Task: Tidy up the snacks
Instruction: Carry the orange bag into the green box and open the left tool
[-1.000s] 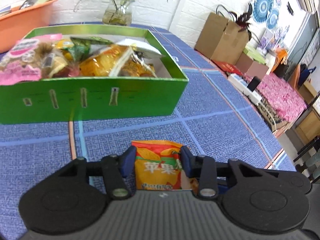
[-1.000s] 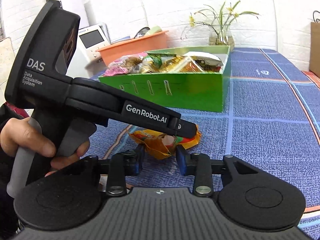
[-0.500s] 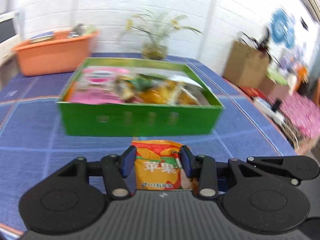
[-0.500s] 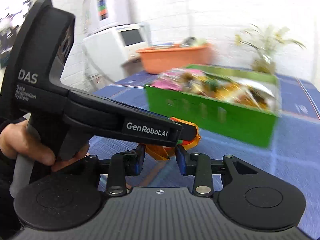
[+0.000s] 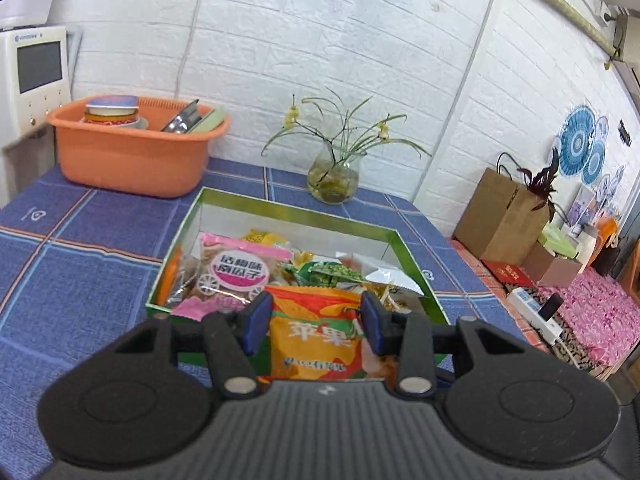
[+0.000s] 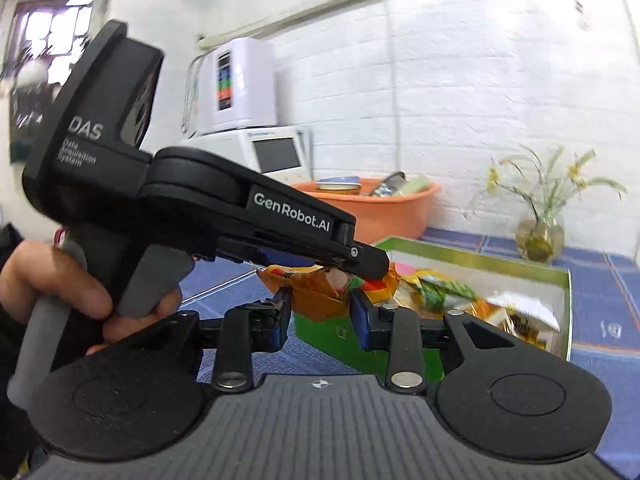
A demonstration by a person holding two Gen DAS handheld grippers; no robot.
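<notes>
My left gripper (image 5: 314,316) is shut on an orange apple-chip snack bag (image 5: 316,332) and holds it in the air above the near edge of the green snack box (image 5: 298,218). The box holds several snack packets, among them a pink-labelled one (image 5: 238,272). In the right wrist view the left gripper (image 6: 360,262) crosses the frame with the bag (image 6: 316,286) in its fingers, just ahead of my right gripper (image 6: 320,306). The right gripper's jaws stand apart on either side of the bag's lower end; whether they touch it cannot be told. The green box (image 6: 564,312) lies behind.
An orange plastic basin (image 5: 132,152) with dishes stands at the back left of the blue tablecloth (image 5: 72,264). A glass vase with a plant (image 5: 332,176) stands behind the box. White appliances (image 6: 248,120) sit at the left. Cardboard boxes (image 5: 500,220) are beyond the table's right edge.
Both grippers have risen from the table with the orange bag. The left gripper now holds it over the near edge of the green box, and both views tilted upward.
</notes>
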